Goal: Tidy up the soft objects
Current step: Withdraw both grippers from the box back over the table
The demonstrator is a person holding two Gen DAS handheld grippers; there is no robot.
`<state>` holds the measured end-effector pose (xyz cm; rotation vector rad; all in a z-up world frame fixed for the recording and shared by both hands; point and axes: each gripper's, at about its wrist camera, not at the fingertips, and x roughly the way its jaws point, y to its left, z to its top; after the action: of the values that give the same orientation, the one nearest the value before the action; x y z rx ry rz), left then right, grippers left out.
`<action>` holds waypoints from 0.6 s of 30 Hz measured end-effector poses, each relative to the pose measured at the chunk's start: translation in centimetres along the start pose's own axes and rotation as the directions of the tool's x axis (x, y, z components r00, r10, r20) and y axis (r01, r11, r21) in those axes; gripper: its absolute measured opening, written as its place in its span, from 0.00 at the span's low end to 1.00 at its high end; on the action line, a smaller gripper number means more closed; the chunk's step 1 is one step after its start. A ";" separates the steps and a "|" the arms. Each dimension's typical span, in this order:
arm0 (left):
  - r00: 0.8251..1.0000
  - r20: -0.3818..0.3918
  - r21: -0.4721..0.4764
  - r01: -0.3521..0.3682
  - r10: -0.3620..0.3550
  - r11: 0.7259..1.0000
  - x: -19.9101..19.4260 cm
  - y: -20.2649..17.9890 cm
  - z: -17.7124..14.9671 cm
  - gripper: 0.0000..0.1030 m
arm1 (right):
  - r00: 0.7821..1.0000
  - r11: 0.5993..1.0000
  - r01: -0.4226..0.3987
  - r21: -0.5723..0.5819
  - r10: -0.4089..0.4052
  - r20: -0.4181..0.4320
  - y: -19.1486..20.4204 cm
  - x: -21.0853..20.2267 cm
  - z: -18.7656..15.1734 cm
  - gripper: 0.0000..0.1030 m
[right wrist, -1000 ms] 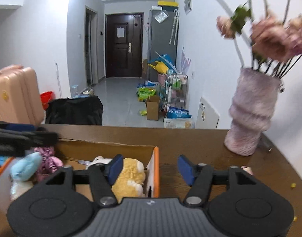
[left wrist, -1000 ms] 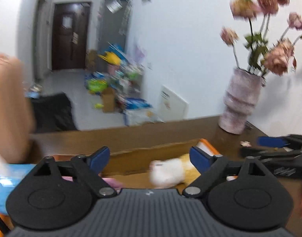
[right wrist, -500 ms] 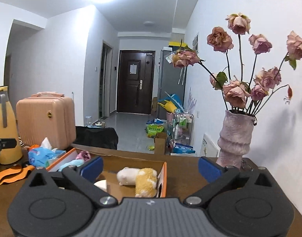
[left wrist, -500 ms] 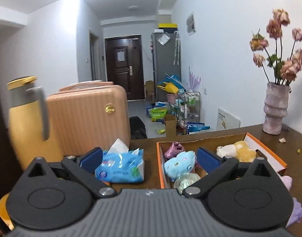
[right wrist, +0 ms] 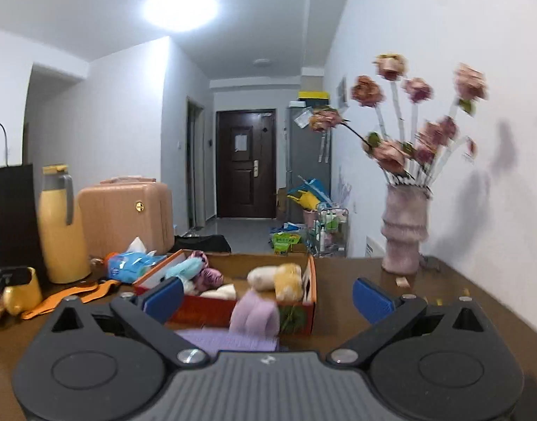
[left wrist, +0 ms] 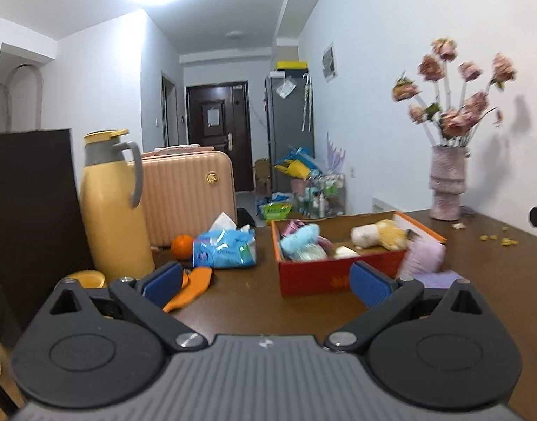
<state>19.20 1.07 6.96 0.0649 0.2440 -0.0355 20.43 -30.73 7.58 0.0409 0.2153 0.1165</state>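
Observation:
An orange cardboard box (left wrist: 324, 271) (right wrist: 212, 310) stands on the brown table and holds several soft toys: a blue one (left wrist: 298, 236) (right wrist: 184, 267), a pink one (right wrist: 210, 277), and a white-and-yellow one (left wrist: 380, 233) (right wrist: 279, 277). A lilac soft item (left wrist: 423, 258) (right wrist: 256, 315) leans against the box's near right corner, outside it. My left gripper (left wrist: 265, 282) is open and empty, held back from the box. My right gripper (right wrist: 266, 293) is open and empty, in front of the lilac item.
A yellow thermos (left wrist: 110, 203), a pink suitcase (left wrist: 187, 189), an orange fruit (left wrist: 182, 245), a blue tissue pack (left wrist: 226, 247) and an orange strap (left wrist: 191, 287) are left of the box. A vase of dried roses (left wrist: 447, 182) (right wrist: 403, 228) stands at the right, by the wall.
Both grippers have pulled back from over the box and risen; the whole box and the left side of the table now show. Both stay open.

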 end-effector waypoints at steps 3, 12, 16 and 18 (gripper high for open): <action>1.000 -0.007 -0.031 0.007 -0.007 0.999 -3.6 0.0 -2.3 1.00 | 1.000 1.000 -0.022 0.018 0.022 -0.010 0.5 -4.0 -2.8 1.00; 0.997 -0.053 -0.063 0.049 -0.052 0.997 -7.7 -0.3 -5.8 1.00 | 0.999 0.993 -0.012 0.115 0.017 -0.042 1.6 -11.0 -8.2 1.00; 0.998 -0.050 -0.050 0.036 -0.039 0.998 -7.9 -0.4 -5.8 1.00 | 0.998 0.994 0.011 0.108 -0.005 -0.060 2.1 -11.1 -9.0 1.00; 0.997 -0.060 -0.050 0.035 -0.038 0.998 -7.5 -0.4 -5.9 1.00 | 0.998 0.993 -0.004 0.122 0.012 -0.063 2.2 -11.0 -9.2 1.00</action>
<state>10.44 1.27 3.04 0.0130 0.3070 -0.0636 7.58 -29.64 1.07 0.1597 0.2856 0.1129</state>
